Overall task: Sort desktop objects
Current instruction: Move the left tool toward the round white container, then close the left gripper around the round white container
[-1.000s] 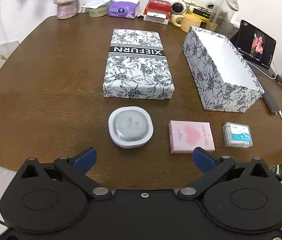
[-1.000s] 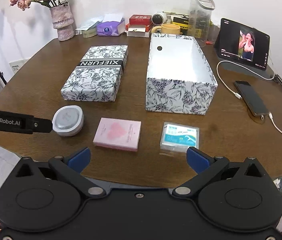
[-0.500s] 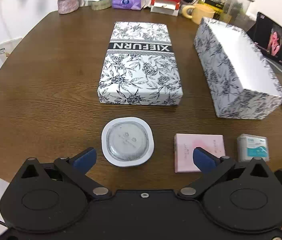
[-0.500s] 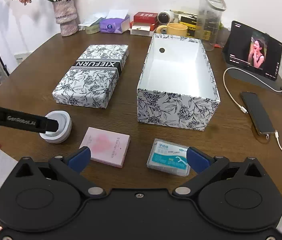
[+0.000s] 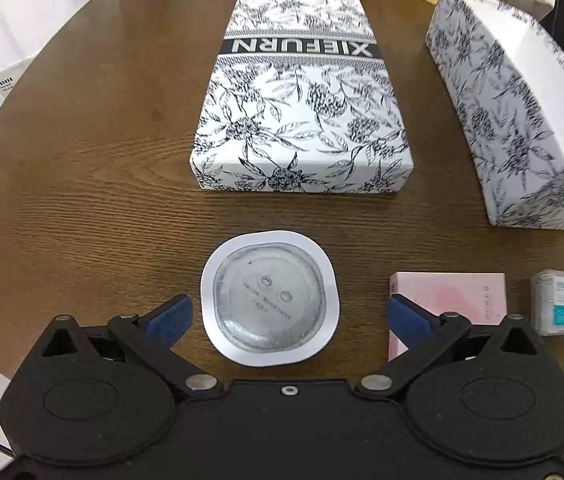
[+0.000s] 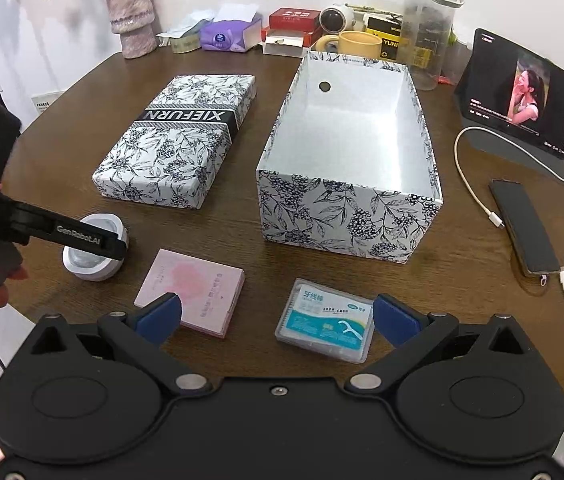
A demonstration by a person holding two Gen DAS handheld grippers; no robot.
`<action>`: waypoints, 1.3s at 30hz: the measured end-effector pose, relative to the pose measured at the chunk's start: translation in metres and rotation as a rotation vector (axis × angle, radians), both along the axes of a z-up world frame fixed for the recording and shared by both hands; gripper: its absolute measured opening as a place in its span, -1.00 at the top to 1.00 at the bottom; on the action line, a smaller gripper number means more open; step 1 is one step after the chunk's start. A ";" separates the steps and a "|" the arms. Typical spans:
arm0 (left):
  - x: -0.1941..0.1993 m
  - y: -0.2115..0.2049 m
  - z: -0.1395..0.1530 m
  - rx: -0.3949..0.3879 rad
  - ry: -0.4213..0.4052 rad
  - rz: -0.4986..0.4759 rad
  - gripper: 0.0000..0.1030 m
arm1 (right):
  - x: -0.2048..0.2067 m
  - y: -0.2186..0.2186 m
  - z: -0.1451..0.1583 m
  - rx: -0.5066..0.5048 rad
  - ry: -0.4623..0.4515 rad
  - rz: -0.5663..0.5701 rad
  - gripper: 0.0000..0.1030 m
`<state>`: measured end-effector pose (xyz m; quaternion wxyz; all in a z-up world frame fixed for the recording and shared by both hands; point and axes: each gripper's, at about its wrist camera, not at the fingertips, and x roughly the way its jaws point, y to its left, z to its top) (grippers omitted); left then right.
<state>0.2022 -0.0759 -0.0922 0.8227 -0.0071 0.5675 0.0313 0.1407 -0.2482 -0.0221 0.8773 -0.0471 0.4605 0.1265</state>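
A white rounded container with a clear lid (image 5: 269, 302) lies on the brown table, between the open blue fingers of my left gripper (image 5: 288, 316); it shows in the right wrist view (image 6: 93, 254) partly behind the left gripper's finger. A pink notepad (image 5: 448, 300) (image 6: 191, 290) lies to its right, then a clear floss-pick box (image 5: 562, 302) (image 6: 326, 322). My right gripper (image 6: 277, 314) is open, low over the table, with the floss box next to its right finger. The open floral box (image 6: 350, 208) stands beyond, empty. Its floral lid (image 5: 302, 92) (image 6: 177, 140) lies left of it.
At the table's back stand a vase (image 6: 129, 20), tissue pack (image 6: 229, 36), small cartons (image 6: 290, 30), yellow mug (image 6: 356, 44) and a clear jug (image 6: 428, 26). A tablet (image 6: 518, 92), phone (image 6: 526, 226) and white cable (image 6: 478, 196) lie right. The table's front edge is close.
My left gripper has moved forward and down until its open fingers flank the white container. My right gripper has moved forward toward the floss box and notepad.
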 end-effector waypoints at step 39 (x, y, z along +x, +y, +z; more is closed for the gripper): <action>0.012 0.009 -0.032 -0.012 0.048 0.027 -0.75 | 0.018 -0.008 -0.006 -0.005 0.036 0.034 -1.00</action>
